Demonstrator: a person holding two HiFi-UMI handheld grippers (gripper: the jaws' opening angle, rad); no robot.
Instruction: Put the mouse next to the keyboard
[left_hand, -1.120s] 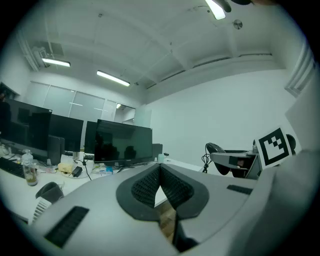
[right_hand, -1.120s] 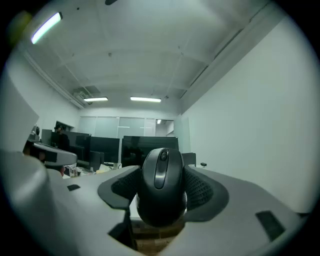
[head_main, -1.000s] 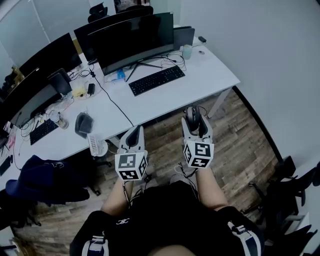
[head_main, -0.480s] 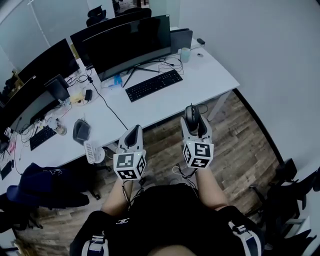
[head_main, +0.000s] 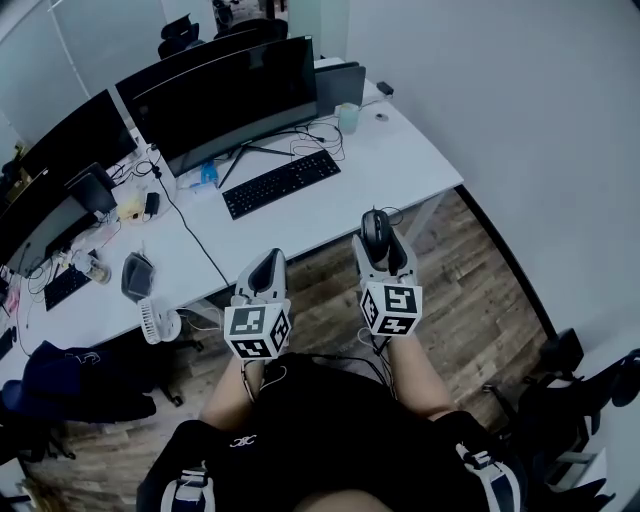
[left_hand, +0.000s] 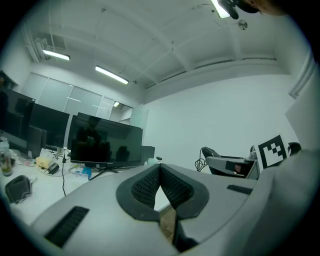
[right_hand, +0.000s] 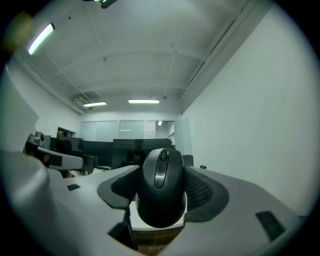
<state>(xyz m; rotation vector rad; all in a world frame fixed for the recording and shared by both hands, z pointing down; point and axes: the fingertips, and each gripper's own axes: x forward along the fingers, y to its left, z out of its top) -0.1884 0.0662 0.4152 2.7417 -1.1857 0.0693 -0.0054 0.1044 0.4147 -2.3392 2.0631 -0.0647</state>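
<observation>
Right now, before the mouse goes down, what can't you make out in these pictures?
- keyboard: only the head view shows it, and its keys are too small to read; neither gripper view shows it.
- mouse underside: hidden in the right gripper view by its own body and by the right gripper, which is shut on it.
- Small items at the far corner of the white desk: too small in the head view to name.

Head view looks steeply down; both gripper views face level toward the same monitor (head_main: 230, 95).

The keyboard (head_main: 281, 183) and desk (head_main: 400, 160) have shifted leftward in view.
</observation>
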